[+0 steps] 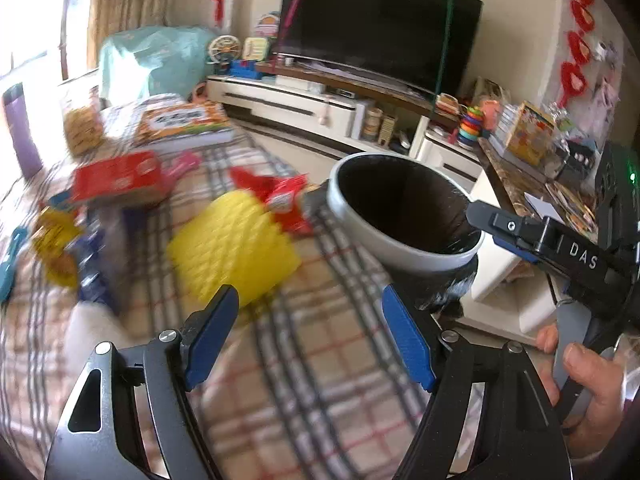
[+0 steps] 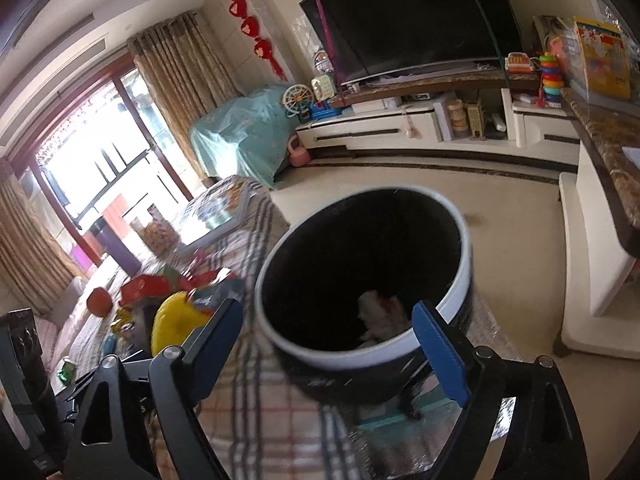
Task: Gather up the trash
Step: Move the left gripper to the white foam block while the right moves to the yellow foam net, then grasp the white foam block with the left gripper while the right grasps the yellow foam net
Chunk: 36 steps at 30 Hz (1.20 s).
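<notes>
A round trash bin [image 1: 404, 216] with a white rim and black liner stands beside the plaid-covered table; in the right wrist view the bin [image 2: 460, 280] holds a crumpled white and red scrap [image 2: 378, 312]. On the plaid cloth [image 1: 312, 368] lie a yellow mesh wrapper [image 1: 232, 248], a red snack packet [image 1: 280, 200], a red box [image 1: 116, 180] and yellow and blue wrappers [image 1: 60, 240]. My left gripper [image 1: 310, 332] is open and empty over the cloth. My right gripper [image 2: 328, 344] is open and empty above the bin's near rim; it also shows in the left wrist view [image 1: 520, 236].
A purple bottle [image 1: 20, 132], a snack jar [image 1: 82, 120] and a book [image 1: 180, 120] sit at the table's far end. A TV [image 1: 376, 28] on a low white cabinet [image 1: 288, 108] stands behind. A marble-topped counter [image 2: 612, 144] with toys lies to the right.
</notes>
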Each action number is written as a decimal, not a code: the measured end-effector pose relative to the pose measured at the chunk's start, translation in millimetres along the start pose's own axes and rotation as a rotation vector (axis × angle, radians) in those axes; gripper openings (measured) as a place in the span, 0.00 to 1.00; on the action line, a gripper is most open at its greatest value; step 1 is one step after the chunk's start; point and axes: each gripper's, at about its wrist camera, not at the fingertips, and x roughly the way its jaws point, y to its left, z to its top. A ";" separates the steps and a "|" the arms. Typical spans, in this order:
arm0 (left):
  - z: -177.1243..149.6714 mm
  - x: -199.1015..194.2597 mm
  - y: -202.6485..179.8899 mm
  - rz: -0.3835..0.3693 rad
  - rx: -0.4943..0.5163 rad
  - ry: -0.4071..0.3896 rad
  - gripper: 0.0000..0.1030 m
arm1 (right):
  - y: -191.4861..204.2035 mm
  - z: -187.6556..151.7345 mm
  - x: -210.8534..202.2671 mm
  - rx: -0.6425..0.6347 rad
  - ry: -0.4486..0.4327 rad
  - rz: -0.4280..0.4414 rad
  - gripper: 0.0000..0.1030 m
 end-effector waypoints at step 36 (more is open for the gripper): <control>-57.1 -34.8 114.8 0.106 -0.254 0.051 0.75 | 108.8 -59.5 49.9 -0.107 0.149 0.171 0.88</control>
